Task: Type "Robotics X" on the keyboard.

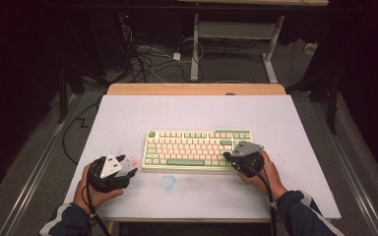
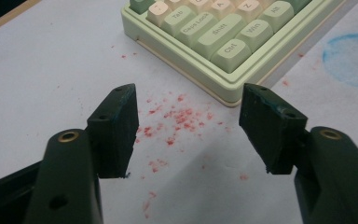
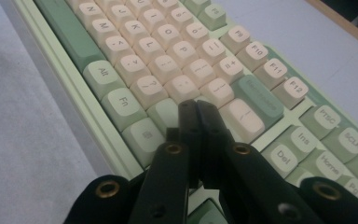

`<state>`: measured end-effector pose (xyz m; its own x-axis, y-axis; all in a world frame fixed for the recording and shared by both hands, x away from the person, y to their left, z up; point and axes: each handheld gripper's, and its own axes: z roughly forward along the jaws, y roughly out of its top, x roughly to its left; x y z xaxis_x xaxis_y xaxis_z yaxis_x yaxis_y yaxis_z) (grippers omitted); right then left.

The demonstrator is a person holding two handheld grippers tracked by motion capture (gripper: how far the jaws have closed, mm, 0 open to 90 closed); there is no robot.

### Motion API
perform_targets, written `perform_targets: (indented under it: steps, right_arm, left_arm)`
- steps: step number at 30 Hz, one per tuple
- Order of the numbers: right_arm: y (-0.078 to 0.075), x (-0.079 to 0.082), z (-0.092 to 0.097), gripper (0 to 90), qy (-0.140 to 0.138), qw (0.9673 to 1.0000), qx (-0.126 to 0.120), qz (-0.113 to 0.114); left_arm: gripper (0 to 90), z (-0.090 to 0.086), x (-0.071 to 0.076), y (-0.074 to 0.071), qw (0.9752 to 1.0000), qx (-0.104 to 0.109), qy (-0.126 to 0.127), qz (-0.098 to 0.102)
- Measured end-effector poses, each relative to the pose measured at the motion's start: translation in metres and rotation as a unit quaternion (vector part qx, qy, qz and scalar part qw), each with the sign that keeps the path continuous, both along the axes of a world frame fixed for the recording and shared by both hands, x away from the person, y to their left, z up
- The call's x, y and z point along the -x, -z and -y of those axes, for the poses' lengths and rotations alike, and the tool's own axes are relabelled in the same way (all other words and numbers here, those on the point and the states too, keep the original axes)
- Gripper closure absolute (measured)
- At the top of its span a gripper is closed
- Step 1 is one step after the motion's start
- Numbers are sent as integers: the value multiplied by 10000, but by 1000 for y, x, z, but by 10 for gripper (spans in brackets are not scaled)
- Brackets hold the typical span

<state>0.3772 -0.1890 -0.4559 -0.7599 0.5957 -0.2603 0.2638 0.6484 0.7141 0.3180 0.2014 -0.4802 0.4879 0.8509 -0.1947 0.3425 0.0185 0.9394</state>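
Your left gripper (image 1: 128, 166) rests low over the white mat (image 1: 128, 118) near the table's front left, just beside the left end of the keyboard (image 1: 197, 147) but not touching it. In the left gripper view its two black jaws stand well apart with nothing between them; through the gap you see bare mat speckled with small red flecks (image 2: 177, 121), and the keyboard's near corner with the Ctrl key (image 2: 230, 49) lies just ahead, between the jaw tips and a little beyond them. A faint blue ring mark (image 2: 352, 58) sits on the mat to the right of that corner. Your right gripper (image 1: 228, 156) is over the right end of the keyboard, held in your right hand (image 1: 266, 172), whose wrist comes in from the bottom edge of the high view. In the right gripper view its jaws are pressed together, pad against pad, gripping nothing, and their joined tip (image 3: 196, 109) points down at the keys near the right side of the main block, close to the pale keys beside the large green key (image 3: 256, 100); you cannot tell from the pictures whether the tip actually touches a key. The keyboard itself lies flat and square in the middle of the mat, cream keys in the centre, green keys around the edges, with its long front edge facing you. Your left hand (image 1: 96, 189) grips the body of its tool from behind, sleeve at the table's front edge.
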Motion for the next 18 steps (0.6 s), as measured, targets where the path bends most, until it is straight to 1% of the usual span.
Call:
perform_targets:
  steps: [1, 2, 3, 4, 7, 9, 10, 11, 13, 14, 15, 16, 18]
  right_arm:
    - [1, 0, 1, 900, 4, 10000, -33, 7]
    - [1, 0, 1, 900, 17, 10000, -46, -9]
    - [1, 0, 1, 900, 17, 10000, -50, -3]
    - [1, 0, 1, 900, 17, 10000, -67, -1]
    - [2, 1, 2, 900, 21, 10000, -73, 16]
    - [2, 1, 2, 900, 22, 10000, -74, 26]
    - [2, 1, 2, 900, 19, 10000, -76, 37]
    - [2, 1, 2, 900, 24, 10000, -83, 38]
    - [3, 1, 2, 900, 26, 9999, -87, 46]
    - [3, 1, 2, 900, 32, 9999, -99, 49]
    - [3, 1, 2, 900, 31, 9999, -100, 55]
    - [3, 1, 2, 900, 25, 9999, -96, 56]
    - [3, 1, 2, 900, 34, 9999, -113, 62]
  left_arm:
    - [506, -1, 1, -3, 10000, 62, 72, 0]
    - [544, -1, 1, -3, 10000, 62, 72, 0]
    - [595, -2, 2, -5, 9999, 106, 123, -48]
    - [653, -2, 2, -5, 9998, 89, 157, -60]
    - [762, 0, 2, -6, 9997, -86, 205, -69]
    - [829, 1, 1, -7, 9997, -83, 245, -53]
    - [863, 3, 0, -11, 9995, -72, 305, -42]
    - [876, 4, -2, -13, 9994, -28, 329, -47]
    - [878, 5, -4, -15, 9993, -30, 355, -69]
    - [878, 9, -8, -19, 9993, -128, 334, -72]
    - [878, 9, -8, -19, 9993, -128, 334, -72]
    - [878, 13, -12, -24, 9993, -94, 322, -150]
    - [878, 19, -14, -27, 9991, -163, 360, -169]
